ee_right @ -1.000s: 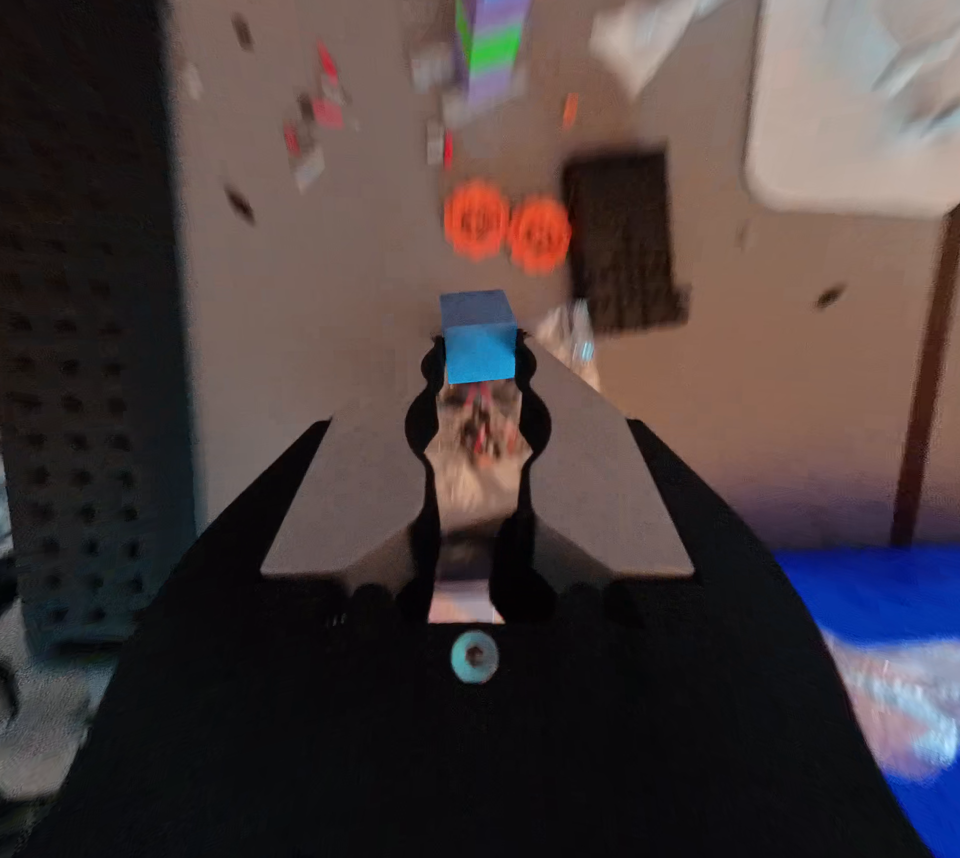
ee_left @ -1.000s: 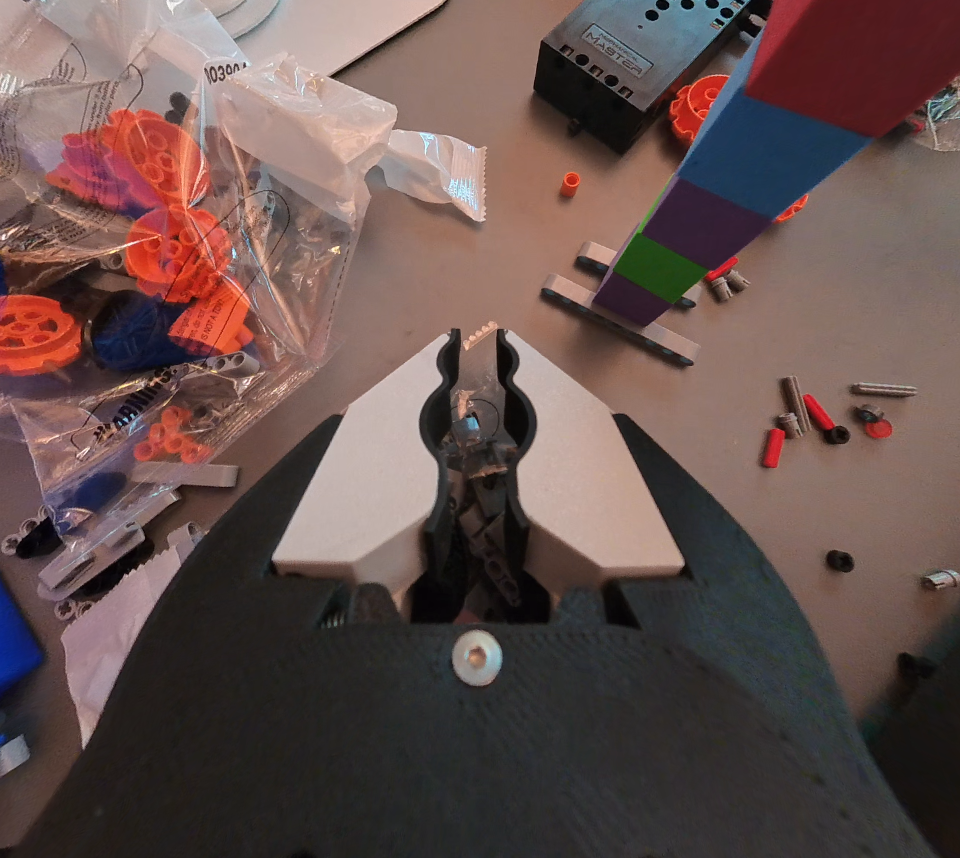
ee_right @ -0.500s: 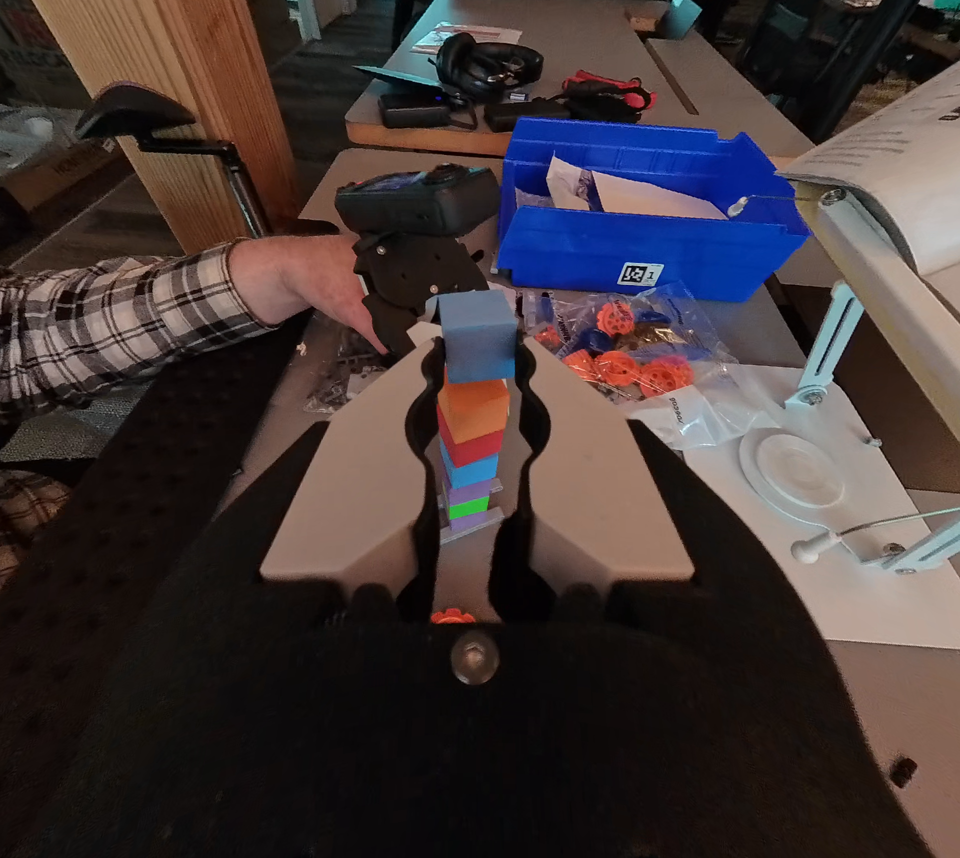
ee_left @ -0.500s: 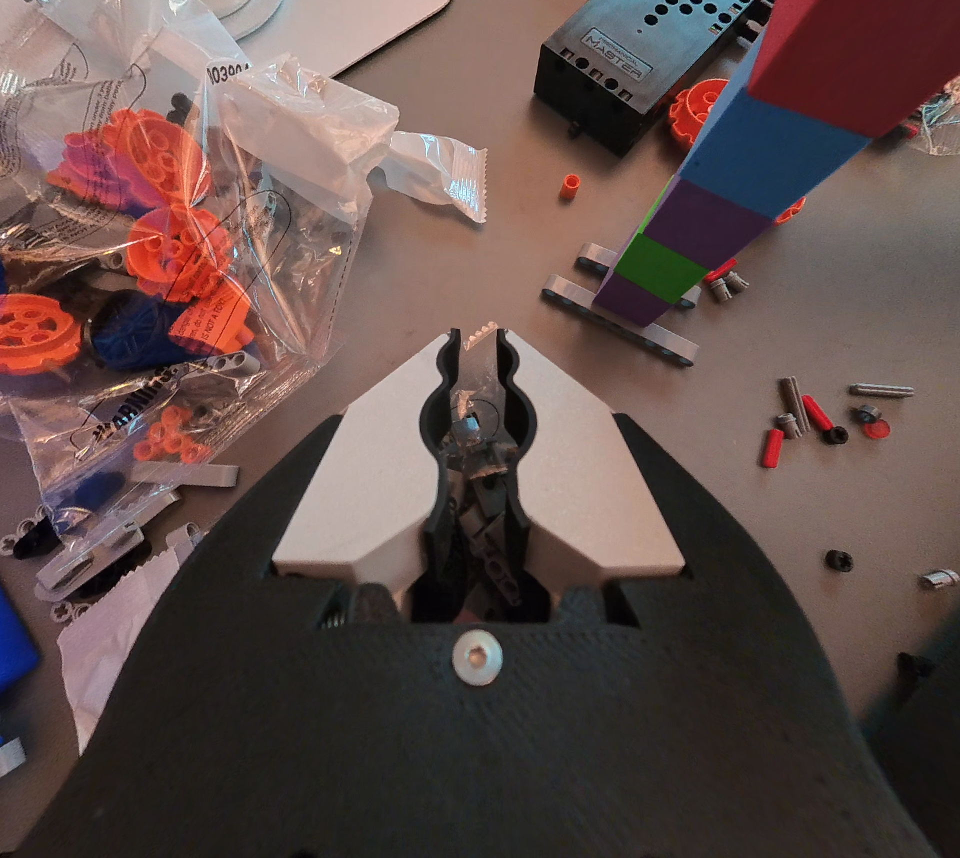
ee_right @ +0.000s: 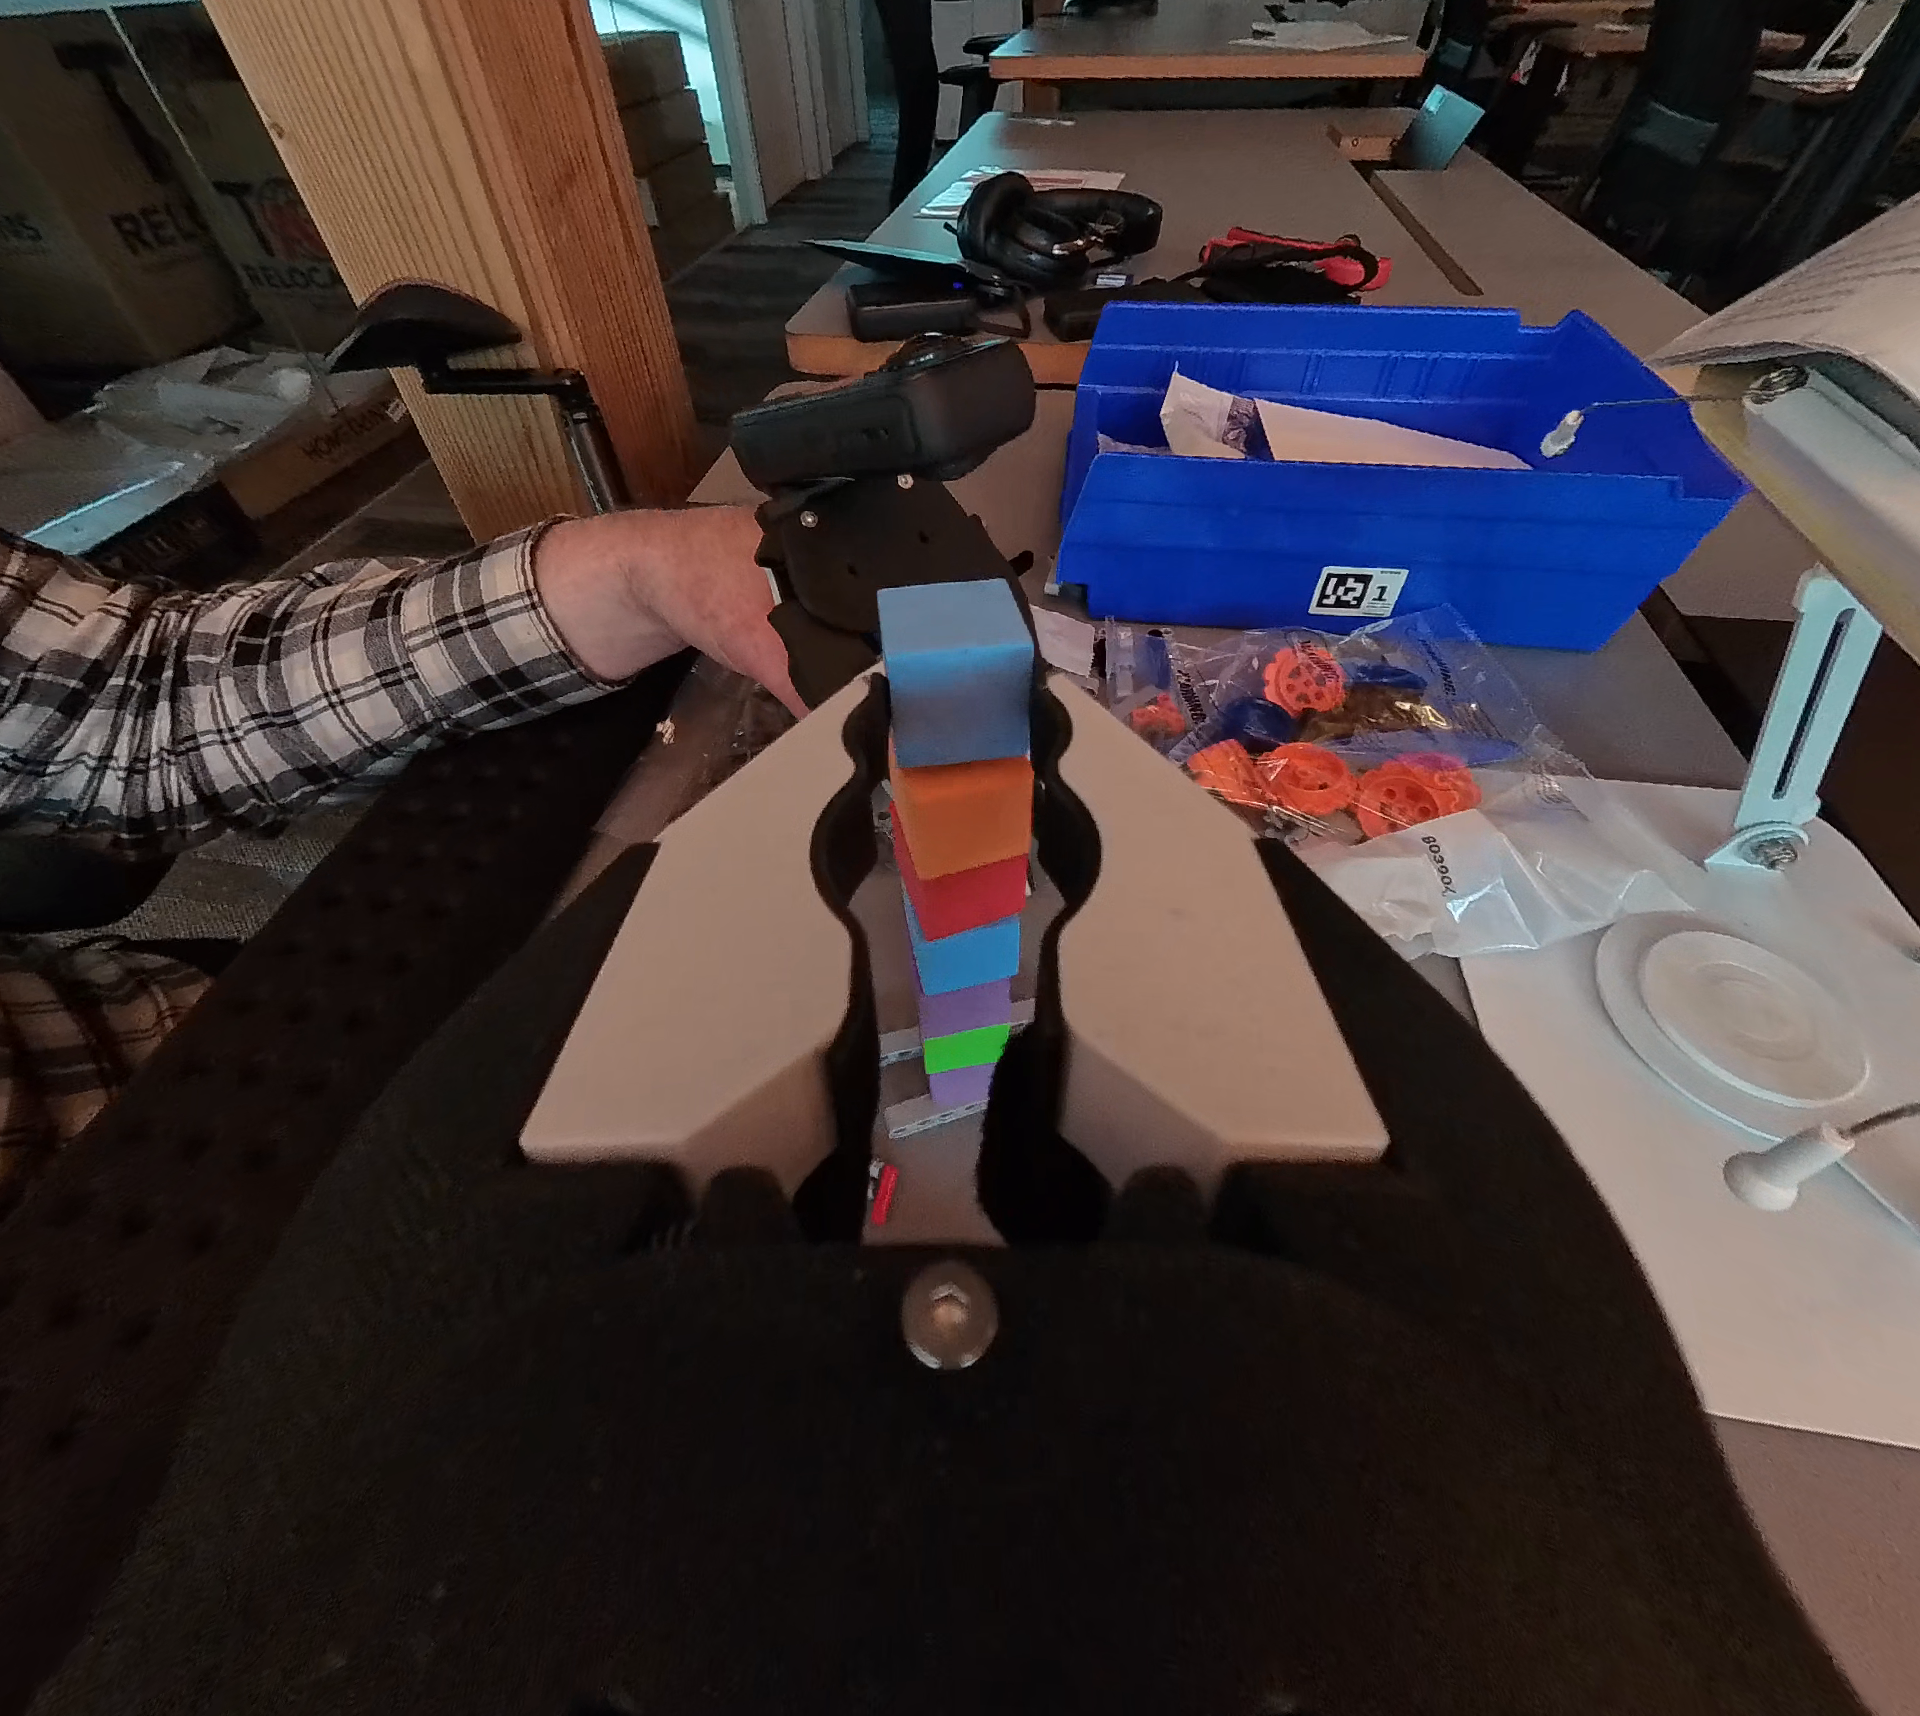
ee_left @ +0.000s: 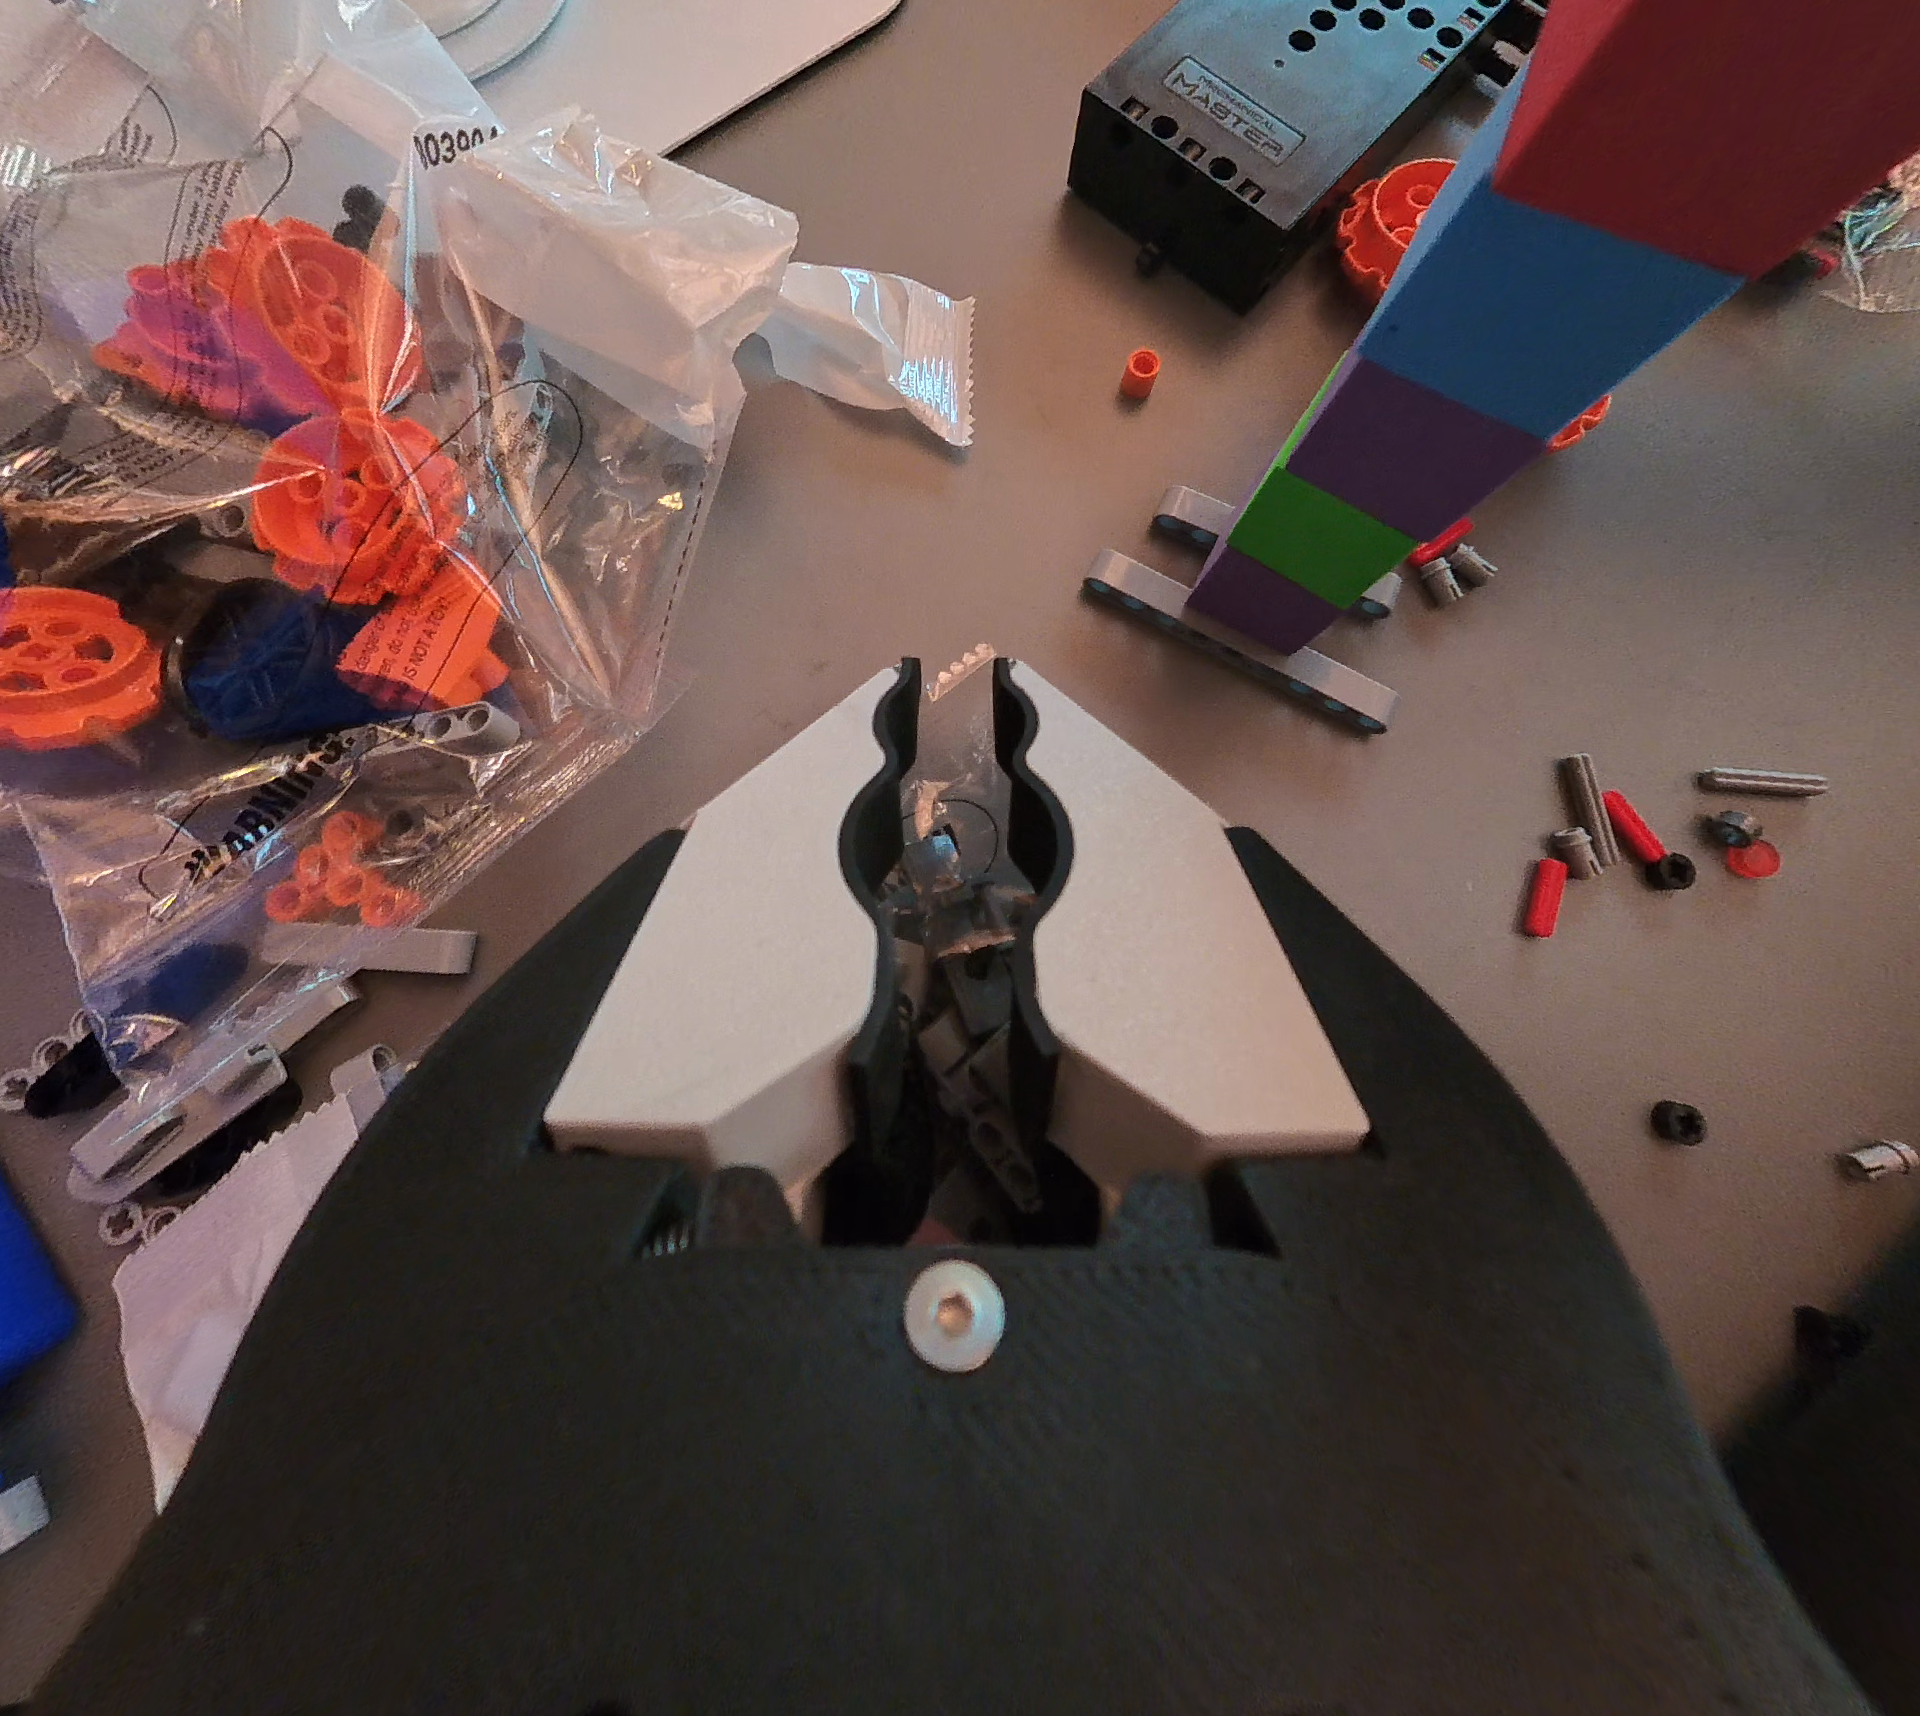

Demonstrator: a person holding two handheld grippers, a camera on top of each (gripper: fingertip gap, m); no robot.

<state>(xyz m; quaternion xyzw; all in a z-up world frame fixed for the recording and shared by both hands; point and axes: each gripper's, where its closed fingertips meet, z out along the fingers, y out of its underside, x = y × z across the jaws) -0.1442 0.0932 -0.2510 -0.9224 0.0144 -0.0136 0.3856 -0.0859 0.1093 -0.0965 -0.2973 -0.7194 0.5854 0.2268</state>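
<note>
My left fingers are closed on a small clear bag of dark grey parts, its crimped edge poking out past the tips, low over the worktop. Just to their right a tower of coloured blocks stands on two grey beams. Larger bags of orange wheels lie toward the worktop's left edge, and a black perforated box sits behind the tower.

My right fingers grip a blue block at their tips, directly above the tower's orange top block. It looks to be touching, but I cannot tell for sure. A blue bin stands at the far edge.
</note>
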